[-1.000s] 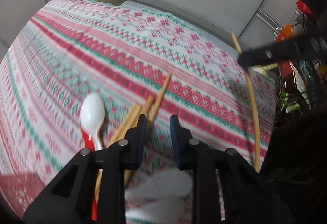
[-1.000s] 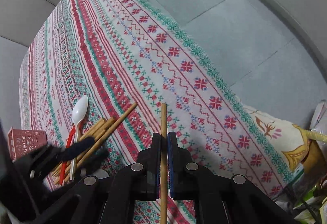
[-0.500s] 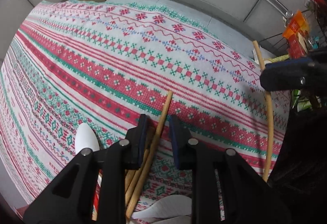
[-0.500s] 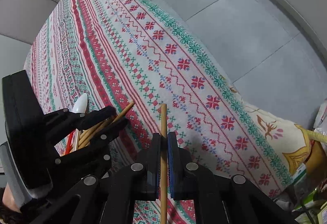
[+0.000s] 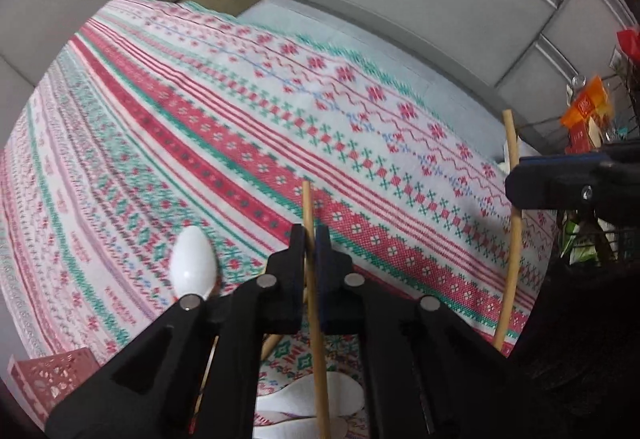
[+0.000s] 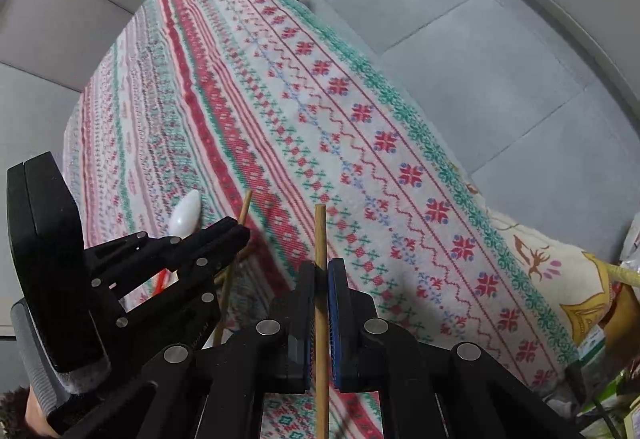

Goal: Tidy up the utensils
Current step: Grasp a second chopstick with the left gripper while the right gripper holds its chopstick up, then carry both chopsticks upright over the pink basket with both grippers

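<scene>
- Progress: sorting partly under way, by my reading. Two chopsticks are lifted, one per gripper; the rest of the pile is not yet sorted, and no chopstick has reached the basket (image 5: 52, 379).
- Left gripper (image 5: 311, 239): jaws have just been closing and now clench on a chopstick (image 5: 310, 207). The stick runs up between the pads, its tip standing clear above the fingertips and its lower length passing down between the arms of the tool.
- Right gripper (image 6: 320, 271): clamped on a second chopstick (image 6: 320, 235), gripped partway along; the top end pokes out above the pads, the shaft continues below them. In the left view it shows at the cloth's right edge, held off the surface.
- Spoon (image 5: 194, 265): white, lying on the cloth (image 5: 240, 111) near its front edge, just left of the left gripper's fingers. Untouched.
- Remaining chopsticks (image 5: 272, 345): mostly hidden under the left gripper, near the front edge; count cannot be told.
- Second white spoon (image 5: 304, 395): partly seen at the front edge, below the left gripper.
- Basket: pink, perforated, at the cloth's front left corner; contents not visible.
- Left to do, as judged: carry both held sticks to their place, then gather the spoons and remaining sticks.
</scene>
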Available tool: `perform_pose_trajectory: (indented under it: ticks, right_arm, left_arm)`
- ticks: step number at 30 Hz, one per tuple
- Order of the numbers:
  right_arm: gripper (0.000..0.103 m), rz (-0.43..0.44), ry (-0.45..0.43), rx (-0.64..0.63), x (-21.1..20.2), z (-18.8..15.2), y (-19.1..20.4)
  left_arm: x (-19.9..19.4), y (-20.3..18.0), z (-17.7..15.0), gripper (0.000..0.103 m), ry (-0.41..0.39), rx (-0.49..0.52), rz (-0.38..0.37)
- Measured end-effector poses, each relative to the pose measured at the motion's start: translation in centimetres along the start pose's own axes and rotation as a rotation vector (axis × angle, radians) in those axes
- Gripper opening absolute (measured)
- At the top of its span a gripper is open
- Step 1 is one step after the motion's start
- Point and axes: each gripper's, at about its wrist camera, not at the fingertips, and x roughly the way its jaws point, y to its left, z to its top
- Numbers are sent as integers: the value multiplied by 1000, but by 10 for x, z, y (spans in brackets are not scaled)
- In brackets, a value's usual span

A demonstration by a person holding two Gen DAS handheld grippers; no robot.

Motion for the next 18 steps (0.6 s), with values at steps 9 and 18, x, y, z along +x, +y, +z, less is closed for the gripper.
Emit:
perform_pose_trajectory:
  ticks: [9, 18]
  right_arm:
    - [4, 57, -90, -63, -29, -1, 29]
    - [4, 56, -210, -228, -57, -11, 79]
  left_arm:
    - [-67, 12, -9, 5, -138, -101, 46]
    - [-128, 33, -42, 5, -292, -235, 153]
